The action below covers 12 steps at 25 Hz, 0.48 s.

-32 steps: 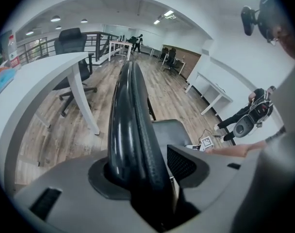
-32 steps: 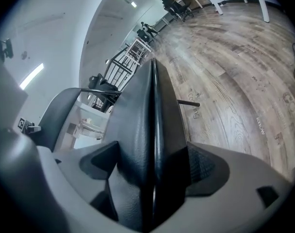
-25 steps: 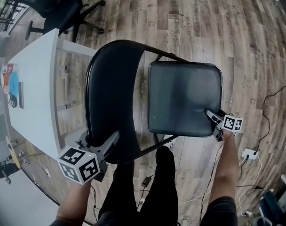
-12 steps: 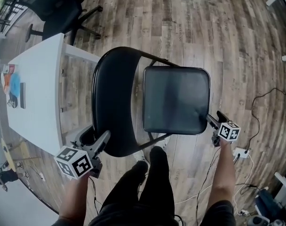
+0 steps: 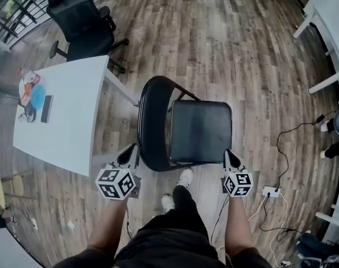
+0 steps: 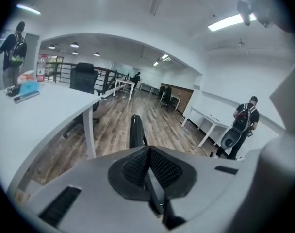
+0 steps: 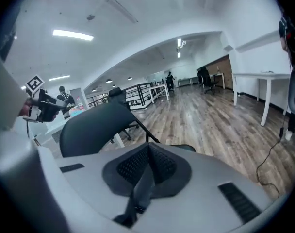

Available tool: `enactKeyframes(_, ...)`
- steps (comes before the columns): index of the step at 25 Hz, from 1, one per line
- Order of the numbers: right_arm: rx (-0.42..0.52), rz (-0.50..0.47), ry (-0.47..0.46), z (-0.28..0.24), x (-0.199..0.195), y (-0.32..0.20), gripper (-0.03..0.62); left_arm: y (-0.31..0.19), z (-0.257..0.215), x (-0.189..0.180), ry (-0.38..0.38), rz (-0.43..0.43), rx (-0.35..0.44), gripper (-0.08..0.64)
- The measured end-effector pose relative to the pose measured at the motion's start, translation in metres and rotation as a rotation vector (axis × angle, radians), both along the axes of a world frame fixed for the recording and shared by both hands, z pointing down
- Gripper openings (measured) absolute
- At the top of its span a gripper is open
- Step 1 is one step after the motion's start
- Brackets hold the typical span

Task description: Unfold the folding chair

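The black folding chair stands unfolded on the wooden floor, with its seat (image 5: 200, 130) flat and its curved backrest (image 5: 150, 121) on the left. My left gripper (image 5: 132, 151) hangs just short of the backrest's near end, shut with nothing in it. My right gripper (image 5: 229, 154) hovers by the seat's near right corner, also shut and empty. In the left gripper view the closed jaws (image 6: 148, 165) point past the backrest's edge (image 6: 135, 131). In the right gripper view the closed jaws (image 7: 148, 163) sit below the backrest (image 7: 91, 127).
A white table (image 5: 63, 121) stands left of the chair with small items (image 5: 33, 96) on it. A black office chair (image 5: 83, 21) is beyond it. Another white table (image 5: 328, 15) is far right. A power strip and cables (image 5: 270, 191) lie at the right. My foot (image 5: 184, 177) is below the seat.
Both grippers have come off the chair, risen toward me and shut. The right one was at the seat's near corner, the left one by the backrest. The chair now looks smaller and lower.
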State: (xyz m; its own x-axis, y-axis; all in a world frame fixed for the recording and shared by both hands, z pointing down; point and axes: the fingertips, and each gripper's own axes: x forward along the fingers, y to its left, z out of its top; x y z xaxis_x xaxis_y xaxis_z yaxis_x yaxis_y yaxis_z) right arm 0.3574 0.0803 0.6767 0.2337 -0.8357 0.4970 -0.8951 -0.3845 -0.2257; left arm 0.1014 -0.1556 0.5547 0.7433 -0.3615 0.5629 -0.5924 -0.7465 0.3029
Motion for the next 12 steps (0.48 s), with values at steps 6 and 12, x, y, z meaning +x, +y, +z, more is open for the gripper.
enactKeyframes(6,0.027,0.035,0.194,-0.108,-0.081,0.026,0.015,0.068,-0.041,-0.03,0.081,0.06,0.087,0.006)
enactKeyframes(12,0.035,0.085,0.268,-0.168,-0.142,0.074,0.015,0.141,-0.072,-0.068,0.11,0.117,0.099,0.006)
